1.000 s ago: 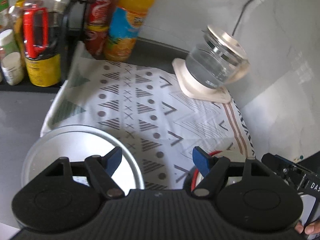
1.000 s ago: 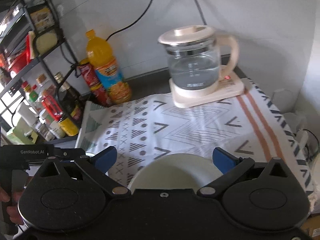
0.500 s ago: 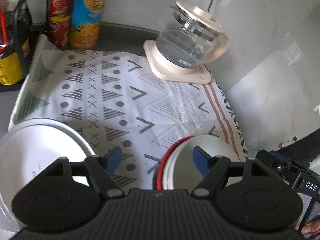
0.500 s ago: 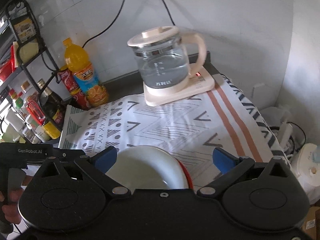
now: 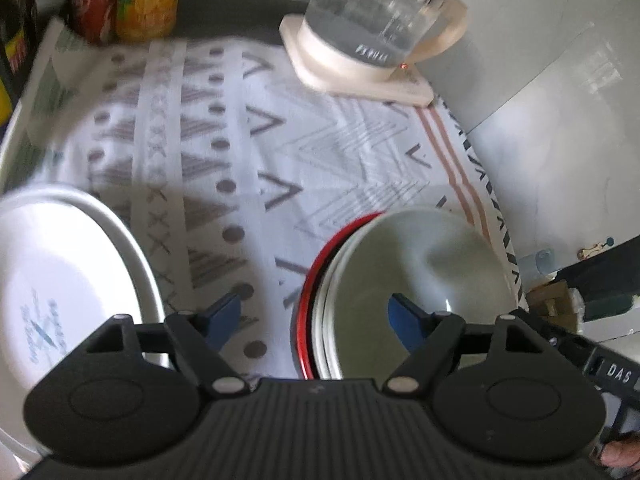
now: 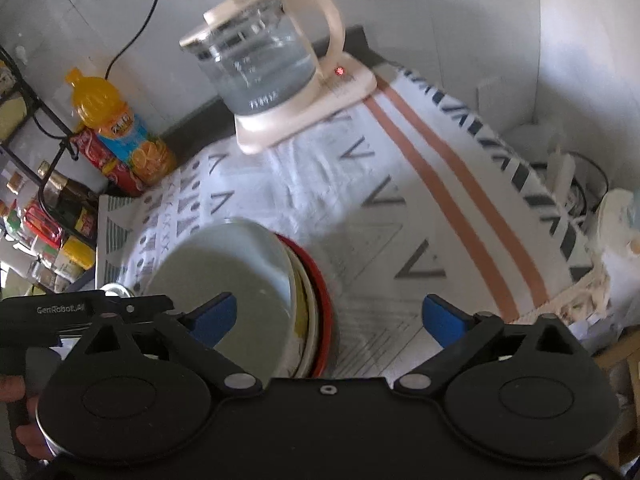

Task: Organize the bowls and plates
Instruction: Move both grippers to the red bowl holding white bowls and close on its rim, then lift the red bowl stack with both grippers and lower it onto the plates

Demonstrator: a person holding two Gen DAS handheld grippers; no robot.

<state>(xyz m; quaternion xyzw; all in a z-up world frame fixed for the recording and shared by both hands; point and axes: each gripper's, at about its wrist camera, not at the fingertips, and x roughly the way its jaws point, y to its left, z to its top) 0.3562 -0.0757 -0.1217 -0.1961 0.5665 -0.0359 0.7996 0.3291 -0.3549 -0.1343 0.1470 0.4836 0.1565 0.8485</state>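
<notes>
Blue-tipped left tongs (image 5: 314, 316) stand apart, straddling the near-left rim of the stacked bowls (image 5: 416, 264); no pad presses on it. Left of them, the white plate (image 5: 60, 280) is cut off by the frame. Right tongs (image 6: 330, 316), empty, are closing around the stack's right rim. Motion blur smears the patterned cloth (image 6: 400, 200).

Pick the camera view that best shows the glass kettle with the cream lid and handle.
Right wrist view: the glass kettle appears whole, with lid, handle and base. The left wrist view cuts the kettle off at the top edge, hiding the lid.
</notes>
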